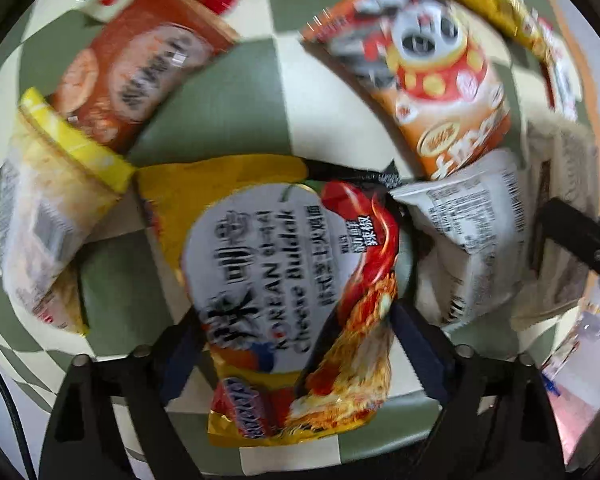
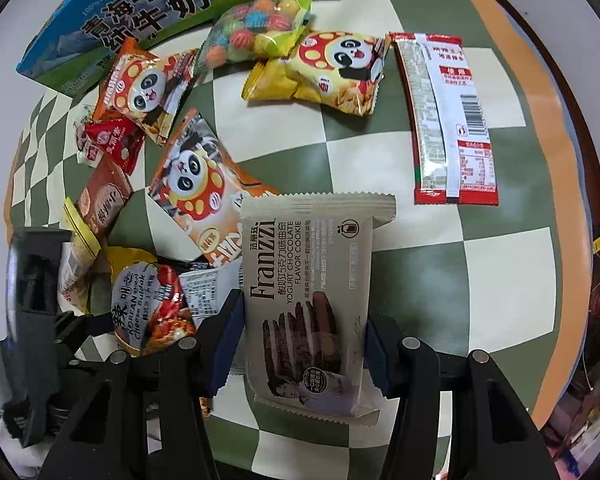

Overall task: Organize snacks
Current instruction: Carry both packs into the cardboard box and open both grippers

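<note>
A yellow Korean Cheese Buldak noodle packet (image 1: 284,280) lies on the green and cream checked cloth (image 1: 256,92), and it also shows in the right wrist view (image 2: 148,308). My left gripper (image 1: 296,320) points down over it, open, with the packet between its fingers and the pads not clearly pressing. My right gripper (image 2: 302,312) is shut on a beige Franzzi yogurt chocolate cookie pack (image 2: 312,280), held by its long sides above the cloth. The left gripper's black body (image 2: 32,300) shows at the lower left of the right wrist view.
Snacks crowd the left: an orange panda bag (image 2: 204,200), a brown pack (image 2: 100,200), a small red packet (image 2: 112,140), a white-backed packet (image 1: 472,216). Farther off lie a blue milk carton (image 2: 112,20), a candy bag (image 2: 256,28), a yellow panda bag (image 2: 332,72) and a long red-and-white packet (image 2: 448,120). The table's rim (image 2: 556,240) curves at right.
</note>
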Available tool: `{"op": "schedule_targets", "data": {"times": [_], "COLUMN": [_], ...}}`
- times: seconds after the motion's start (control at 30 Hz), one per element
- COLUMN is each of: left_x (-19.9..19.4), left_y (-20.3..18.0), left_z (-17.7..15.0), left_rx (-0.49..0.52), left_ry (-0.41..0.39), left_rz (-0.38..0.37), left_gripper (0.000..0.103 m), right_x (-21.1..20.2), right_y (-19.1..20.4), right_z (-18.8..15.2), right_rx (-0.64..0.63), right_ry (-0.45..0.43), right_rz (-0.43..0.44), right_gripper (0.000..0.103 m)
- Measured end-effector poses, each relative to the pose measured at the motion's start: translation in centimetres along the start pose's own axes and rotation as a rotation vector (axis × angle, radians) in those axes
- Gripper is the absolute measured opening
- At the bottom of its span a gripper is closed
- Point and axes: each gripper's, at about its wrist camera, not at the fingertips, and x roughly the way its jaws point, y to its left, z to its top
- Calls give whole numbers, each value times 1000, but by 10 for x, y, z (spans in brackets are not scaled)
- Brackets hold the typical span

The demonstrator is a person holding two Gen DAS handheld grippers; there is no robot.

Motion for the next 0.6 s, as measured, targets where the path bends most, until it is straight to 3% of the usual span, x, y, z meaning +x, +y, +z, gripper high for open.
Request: {"op": "schedule_targets", "data": {"times": [0.13, 0.37, 0.6], "left_x": [-2, -60, -170], "left_y": [-15, -8, -14], "left_z": [-14, -65, -101], "left_rx": [-41, -60, -115], "left_ry": [-55, -171, -341], "left_rz": [39, 47, -46], "left_gripper": [87, 82, 82], "right_x": [7, -29, -88], "right_y": [-11, -30, -29], "right_z": [-2, -4, 10], "right_rx": [-10, -13, -43], "right_ry": [26, -17, -101], "right_rz": [-3, 39, 157], "right_gripper": [57, 57, 57]}}
